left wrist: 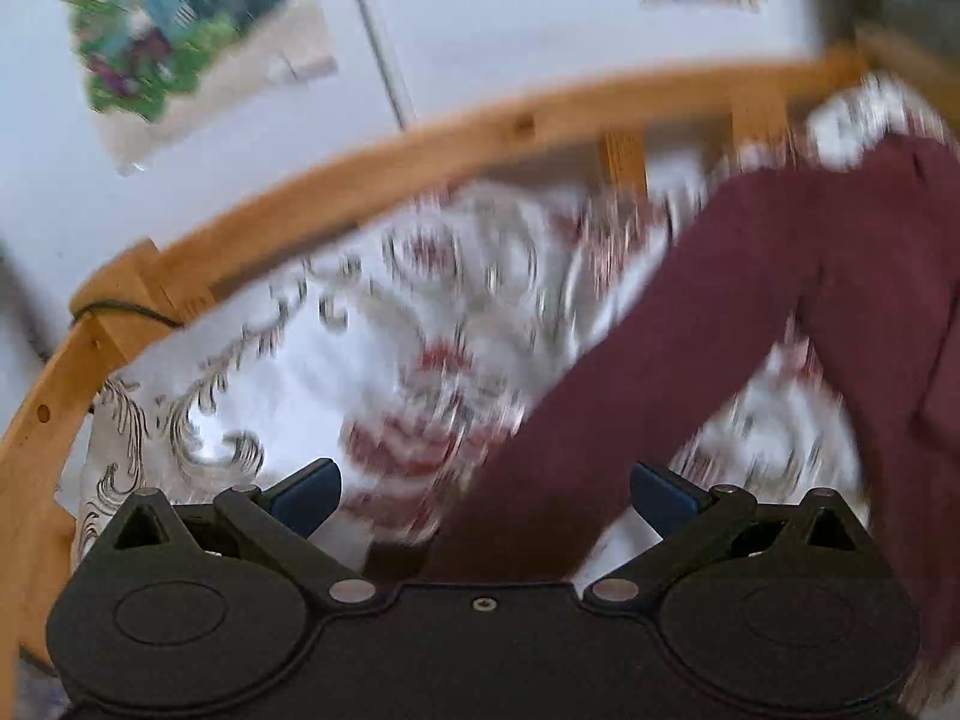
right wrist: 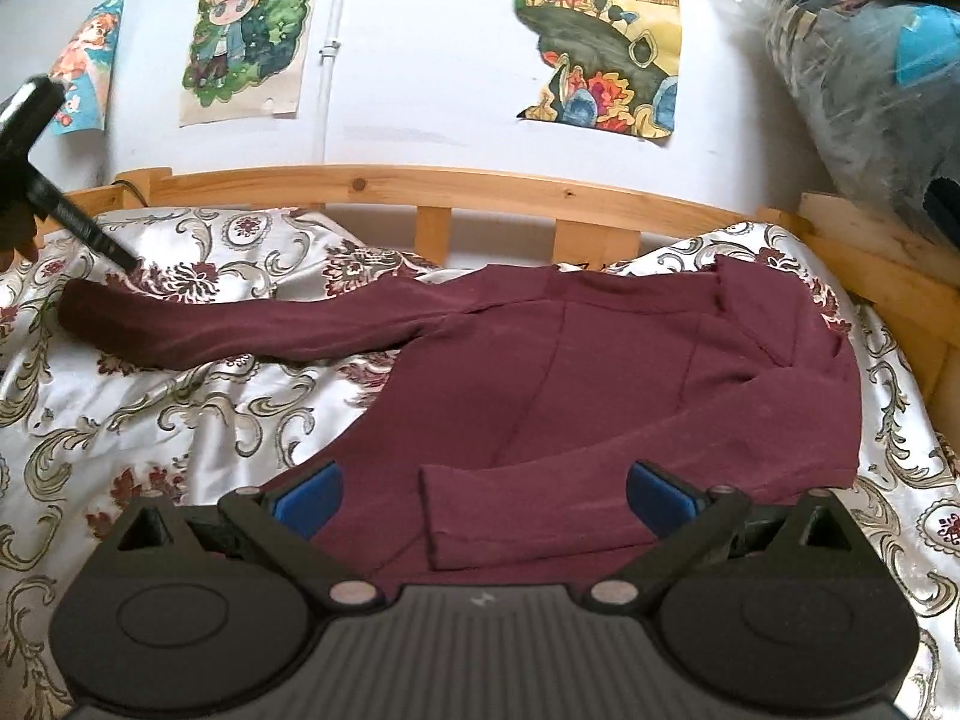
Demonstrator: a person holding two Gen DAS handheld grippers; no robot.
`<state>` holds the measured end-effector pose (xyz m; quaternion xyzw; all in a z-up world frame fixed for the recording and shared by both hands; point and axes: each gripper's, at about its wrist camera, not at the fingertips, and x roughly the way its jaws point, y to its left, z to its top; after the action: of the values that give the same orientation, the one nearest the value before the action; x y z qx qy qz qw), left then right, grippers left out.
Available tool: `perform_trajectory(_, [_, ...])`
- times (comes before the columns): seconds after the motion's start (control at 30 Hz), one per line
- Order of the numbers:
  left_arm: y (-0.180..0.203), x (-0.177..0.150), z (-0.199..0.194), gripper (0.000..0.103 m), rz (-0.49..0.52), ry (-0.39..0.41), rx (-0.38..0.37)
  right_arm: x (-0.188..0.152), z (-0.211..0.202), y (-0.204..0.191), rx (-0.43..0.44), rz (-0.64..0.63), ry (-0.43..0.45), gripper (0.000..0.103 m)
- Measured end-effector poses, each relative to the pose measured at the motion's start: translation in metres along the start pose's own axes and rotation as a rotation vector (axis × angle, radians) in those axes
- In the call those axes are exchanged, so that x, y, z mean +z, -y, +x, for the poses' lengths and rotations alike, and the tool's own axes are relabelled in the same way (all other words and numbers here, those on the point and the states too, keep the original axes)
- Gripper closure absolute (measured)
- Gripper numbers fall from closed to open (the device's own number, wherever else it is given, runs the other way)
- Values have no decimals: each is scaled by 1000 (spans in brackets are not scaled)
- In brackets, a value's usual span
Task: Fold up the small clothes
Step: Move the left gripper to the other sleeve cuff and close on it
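Observation:
A maroon long-sleeved top (right wrist: 600,372) lies spread on the patterned bedspread (right wrist: 150,420). Its right sleeve (right wrist: 630,504) is folded across the body; its left sleeve (right wrist: 240,324) stretches out to the left. My right gripper (right wrist: 483,498) is open, just above the top's near hem and the folded sleeve cuff. My left gripper (left wrist: 486,498) is open over the outstretched sleeve (left wrist: 690,330), which runs between its fingers; this view is motion-blurred. The left gripper's black body (right wrist: 54,192) shows at the far left of the right wrist view, near the sleeve's cuff end.
A wooden bed rail (right wrist: 450,192) runs along the far side, with a corner post (left wrist: 120,294) at the left. Posters (right wrist: 600,42) hang on the white wall. A plastic-wrapped bundle (right wrist: 870,90) sits at the right end of the bed.

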<state>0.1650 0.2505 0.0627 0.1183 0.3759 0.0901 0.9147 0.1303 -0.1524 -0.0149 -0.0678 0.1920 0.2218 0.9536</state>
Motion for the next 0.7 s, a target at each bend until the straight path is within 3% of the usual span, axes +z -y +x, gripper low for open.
perform_trajectory(0.17, [-8, -11, 15, 11, 98, -90, -8, -3, -4, 2, -1, 14, -6, 0])
perform_trajectory(0.23, [-11, -12, 22, 20, 126, -126, -11, -4, -7, 4, -14, 18, -4, 0])
perform_trajectory(0.3, [-9, -11, 28, 36, 168, -166, -26, -5, -9, 7, -26, 25, -2, 0])
perform_trajectory(0.47, [17, -11, 30, 43, 360, -213, -33, -9, -14, 16, -37, 56, -3, 0])
perform_trajectory(0.53, [26, -9, 37, 62, 397, -271, -19, -10, -15, 19, -40, 64, -4, 0])
perform_trajectory(0.6, [28, -7, 43, 92, 382, -318, 5, -11, -17, 21, -41, 67, -1, 0])
perform_trajectory(0.7, [28, 1, 39, 101, 304, -328, 40, -11, -21, 23, -44, 70, 7, 0])
